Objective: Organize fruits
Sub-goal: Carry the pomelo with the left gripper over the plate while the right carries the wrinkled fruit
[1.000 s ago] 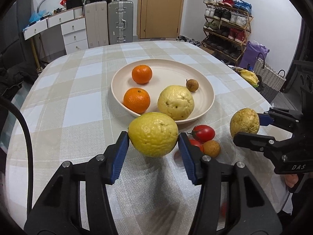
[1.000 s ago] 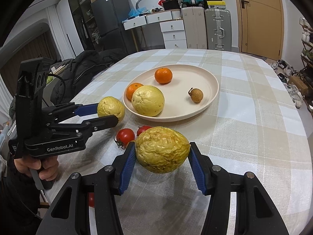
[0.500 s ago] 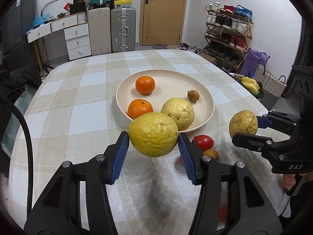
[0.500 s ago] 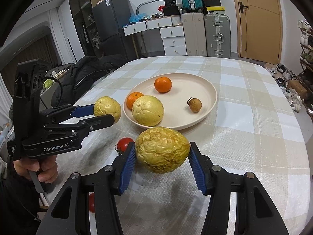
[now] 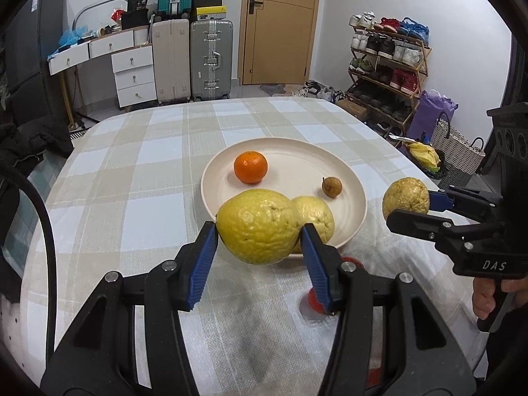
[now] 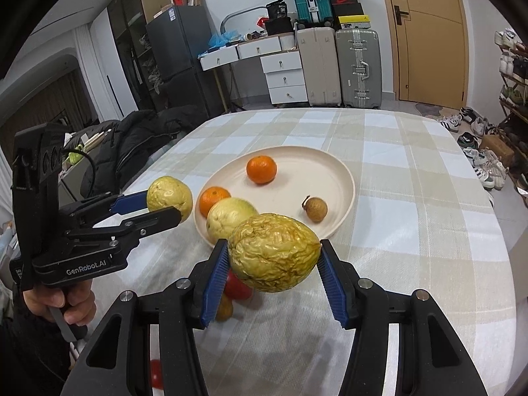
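Observation:
My left gripper (image 5: 259, 231) is shut on a smooth yellow fruit (image 5: 259, 226), held above the cloth just before the cream plate (image 5: 297, 151). My right gripper (image 6: 274, 257) is shut on a wrinkled yellow fruit (image 6: 274, 252), also in the air near the plate's (image 6: 316, 171) front rim. Each view shows the other gripper (image 5: 409, 204) (image 6: 165, 204) with its fruit. On the plate lie two oranges (image 6: 261, 169) (image 6: 214, 199), a yellow fruit (image 6: 231, 217) and a small brown fruit (image 6: 315, 209). The held fruit hides the nearer orange in the left wrist view.
A red tomato (image 6: 237, 287) and a small brownish fruit (image 6: 224, 310) lie on the checked tablecloth (image 6: 412, 214) under the right gripper, with another red one (image 6: 156, 374) nearer. A black jacket (image 6: 138, 138) is beside the table's left edge; suitcases and a shoe rack stand beyond.
Both grippers have risen with their fruits. The held fruits now overlap the plate's near rim in view, and the tomatoes have slipped below the fingers.

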Demonstrator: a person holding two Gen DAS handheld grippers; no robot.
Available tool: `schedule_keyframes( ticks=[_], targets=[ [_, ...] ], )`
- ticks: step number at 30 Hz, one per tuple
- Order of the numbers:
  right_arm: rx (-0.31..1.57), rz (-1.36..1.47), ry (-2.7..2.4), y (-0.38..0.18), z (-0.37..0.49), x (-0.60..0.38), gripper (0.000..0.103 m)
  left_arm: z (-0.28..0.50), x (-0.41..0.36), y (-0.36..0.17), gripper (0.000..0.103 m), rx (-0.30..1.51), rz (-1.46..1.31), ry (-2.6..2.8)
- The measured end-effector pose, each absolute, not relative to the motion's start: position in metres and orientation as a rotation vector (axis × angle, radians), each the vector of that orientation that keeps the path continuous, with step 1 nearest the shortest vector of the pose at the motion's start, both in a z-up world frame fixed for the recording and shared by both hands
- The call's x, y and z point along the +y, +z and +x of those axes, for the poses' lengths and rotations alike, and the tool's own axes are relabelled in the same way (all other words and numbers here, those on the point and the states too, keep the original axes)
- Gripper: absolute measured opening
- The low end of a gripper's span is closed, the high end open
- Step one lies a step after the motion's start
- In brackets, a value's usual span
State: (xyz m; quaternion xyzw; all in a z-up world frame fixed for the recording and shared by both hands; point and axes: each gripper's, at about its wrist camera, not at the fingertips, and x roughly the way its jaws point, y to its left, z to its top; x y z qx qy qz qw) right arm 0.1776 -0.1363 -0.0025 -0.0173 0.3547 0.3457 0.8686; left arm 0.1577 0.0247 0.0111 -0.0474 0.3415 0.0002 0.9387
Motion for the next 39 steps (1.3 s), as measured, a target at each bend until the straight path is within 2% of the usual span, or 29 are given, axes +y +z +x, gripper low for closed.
schedule_keyframes(
  ticks=[16, 39],
  targets=[
    [0.746, 0.042, 0.712, 0.003, 0.210, -0.129, 0.054, 0.201, 0.029, 0.026, 0.049, 0.670, -0.095, 0.022],
    [0.837, 0.044, 0.716, -0.023, 0.229, -0.116, 0.054, 0.263, 0.020, -0.009, 0.049, 0.747, -0.087, 0.015]
  ],
)
